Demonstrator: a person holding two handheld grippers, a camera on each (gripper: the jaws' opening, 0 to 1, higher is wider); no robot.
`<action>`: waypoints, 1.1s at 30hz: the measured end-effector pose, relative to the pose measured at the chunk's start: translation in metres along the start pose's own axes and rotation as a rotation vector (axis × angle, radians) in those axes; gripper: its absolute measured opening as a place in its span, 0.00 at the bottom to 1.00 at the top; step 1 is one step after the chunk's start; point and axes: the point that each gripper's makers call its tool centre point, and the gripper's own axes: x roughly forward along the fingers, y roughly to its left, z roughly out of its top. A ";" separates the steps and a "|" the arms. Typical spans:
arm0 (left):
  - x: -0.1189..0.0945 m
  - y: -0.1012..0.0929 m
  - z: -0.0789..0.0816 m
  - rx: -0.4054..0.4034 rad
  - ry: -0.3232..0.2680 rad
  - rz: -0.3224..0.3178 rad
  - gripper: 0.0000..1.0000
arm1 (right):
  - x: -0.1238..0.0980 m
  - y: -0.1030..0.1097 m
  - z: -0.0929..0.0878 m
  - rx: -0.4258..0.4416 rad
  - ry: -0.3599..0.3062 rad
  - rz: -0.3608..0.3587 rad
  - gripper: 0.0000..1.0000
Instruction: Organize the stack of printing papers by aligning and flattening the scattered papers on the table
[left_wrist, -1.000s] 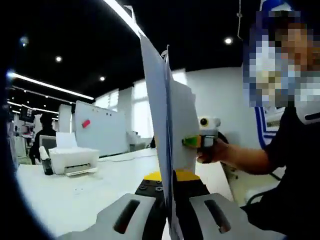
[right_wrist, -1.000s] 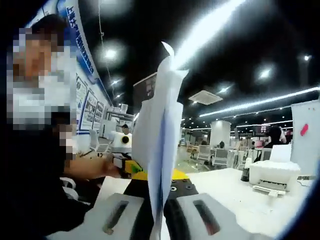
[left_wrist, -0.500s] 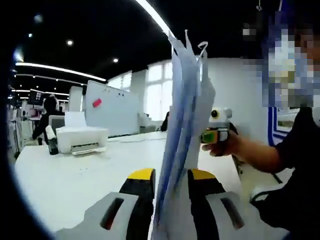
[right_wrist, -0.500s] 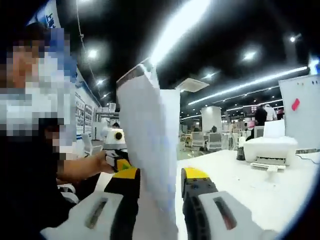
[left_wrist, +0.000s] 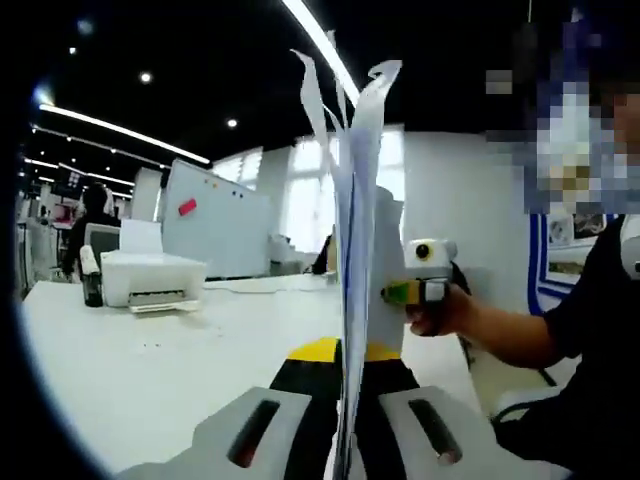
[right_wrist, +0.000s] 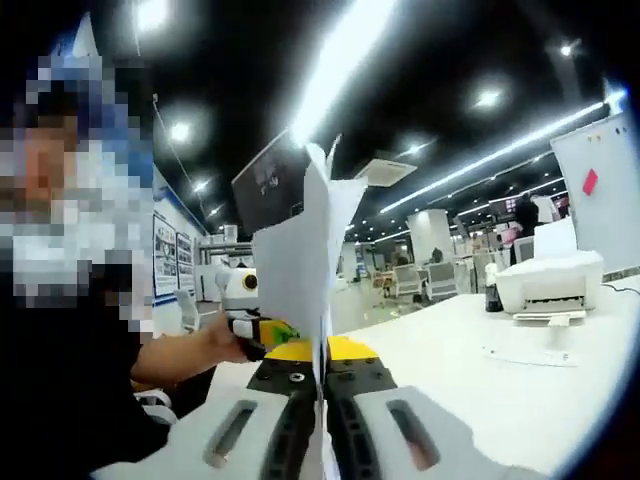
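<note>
You hold the stack of papers (left_wrist: 352, 250) upright above the counter (left_wrist: 150, 370), its top corners splayed; your left gripper (left_wrist: 343, 400) and right gripper (right_wrist: 321, 385) each pinch it edge-on. Far left on the counter sits a printer (left_wrist: 150, 278), with a whiteboard (left_wrist: 210, 230) behind.

White printer (left_wrist: 150, 279), whiteboard (left_wrist: 215, 235) behind

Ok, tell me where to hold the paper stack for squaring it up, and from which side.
Grip the paper stack at its two opposite side edges, one hand-held gripper per side, coming in edge-on. It stands upright with its tops fanned and curling, so side grips leave the bottom edge free to tap on the table. Both jaw pairs are already closed on it that way.
</note>
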 end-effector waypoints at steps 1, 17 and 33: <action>-0.001 -0.002 0.000 -0.003 0.004 -0.002 0.06 | 0.000 0.000 -0.001 0.003 0.002 0.001 0.00; -0.001 -0.014 -0.002 0.011 0.001 -0.035 0.06 | -0.002 0.002 -0.002 -0.025 0.036 0.011 0.00; 0.008 -0.016 0.001 -0.002 -0.003 -0.050 0.06 | -0.002 0.002 0.002 -0.046 0.038 0.001 0.00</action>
